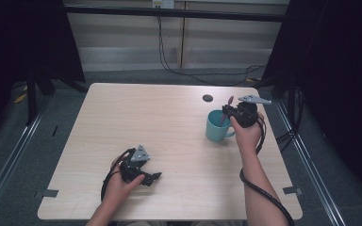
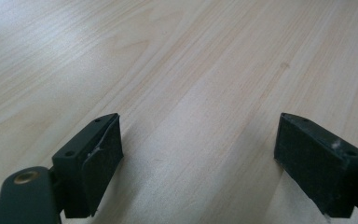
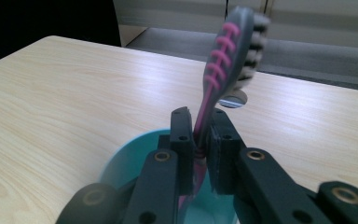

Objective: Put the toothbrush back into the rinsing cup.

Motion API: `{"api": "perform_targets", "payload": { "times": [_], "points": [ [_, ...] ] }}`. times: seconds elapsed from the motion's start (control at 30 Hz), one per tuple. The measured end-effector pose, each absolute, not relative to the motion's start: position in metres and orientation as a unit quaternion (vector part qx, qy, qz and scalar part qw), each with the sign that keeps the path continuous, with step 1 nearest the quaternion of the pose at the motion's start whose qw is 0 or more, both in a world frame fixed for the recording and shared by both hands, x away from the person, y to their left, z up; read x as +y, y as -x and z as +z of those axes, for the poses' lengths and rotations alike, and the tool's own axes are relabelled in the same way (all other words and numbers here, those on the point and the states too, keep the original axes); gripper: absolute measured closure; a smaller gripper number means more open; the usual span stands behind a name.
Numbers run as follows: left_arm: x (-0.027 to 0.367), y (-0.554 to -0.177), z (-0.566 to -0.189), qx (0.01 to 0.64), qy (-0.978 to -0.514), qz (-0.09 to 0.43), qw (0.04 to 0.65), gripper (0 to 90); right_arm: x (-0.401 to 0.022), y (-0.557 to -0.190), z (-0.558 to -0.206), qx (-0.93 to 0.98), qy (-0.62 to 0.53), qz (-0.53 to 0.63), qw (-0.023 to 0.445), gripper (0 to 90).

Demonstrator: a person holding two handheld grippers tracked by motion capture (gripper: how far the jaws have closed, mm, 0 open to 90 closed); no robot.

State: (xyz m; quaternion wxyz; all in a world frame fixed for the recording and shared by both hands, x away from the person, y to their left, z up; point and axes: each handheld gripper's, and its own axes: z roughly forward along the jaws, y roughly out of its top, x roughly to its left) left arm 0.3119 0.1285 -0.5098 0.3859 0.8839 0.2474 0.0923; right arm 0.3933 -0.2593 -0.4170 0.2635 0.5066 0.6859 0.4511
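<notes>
A teal mug point(image 1: 217, 126) stands on the right half of the wooden table point(image 1: 160, 117). My right gripper point(image 1: 228, 113) hovers over the mug's right rim, shut on the handle of a grey and pink toothbrush point(image 1: 227, 109). In the right gripper view the pads point(image 3: 182, 133) pinch the toothbrush point(image 3: 223, 56) near its neck. Its bristled head points up, and its lower end reaches into the mug point(image 3: 130, 161). My left gripper point(image 1: 154, 178) rests low over the table's front left part. In the left gripper view it point(image 2: 198, 154) is open, with bare wood between the jaws.
A small dark round grommet point(image 1: 208, 98) sits in the tabletop beyond the mug. Black cables point(image 1: 169, 66) run over the floor behind the table, and dark curtains hang on both sides. A metal rail point(image 1: 311, 160) runs along the right edge.
</notes>
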Motion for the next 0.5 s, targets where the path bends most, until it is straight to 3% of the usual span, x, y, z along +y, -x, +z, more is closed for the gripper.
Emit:
{"api": "perform_targets", "payload": {
  "times": [0.13,0.33,0.37,0.47,0.5],
  "points": [
    [0.129,-0.312,-0.510,0.246,-0.885,0.092,0.385,14.9,-0.261,-0.392,-0.419,0.683,-0.509,0.453,0.261,78.9],
    [0.129,-0.312,-0.510,0.247,-0.884,0.092,0.386,14.9,-0.267,-0.383,-0.421,0.679,-0.520,0.443,0.269,56.7],
    [0.128,-0.312,-0.510,0.247,-0.884,0.091,0.386,14.9,-0.267,-0.383,-0.421,0.679,-0.520,0.443,0.269,56.7],
    [0.128,-0.312,-0.510,0.248,-0.884,0.091,0.386,15.0,-0.273,-0.377,-0.421,0.674,-0.526,0.445,0.265,43.2],
    [0.129,-0.312,-0.510,0.247,-0.884,0.092,0.385,15.0,-0.273,-0.377,-0.421,0.674,-0.526,0.445,0.265,43.2]
  ]
}}
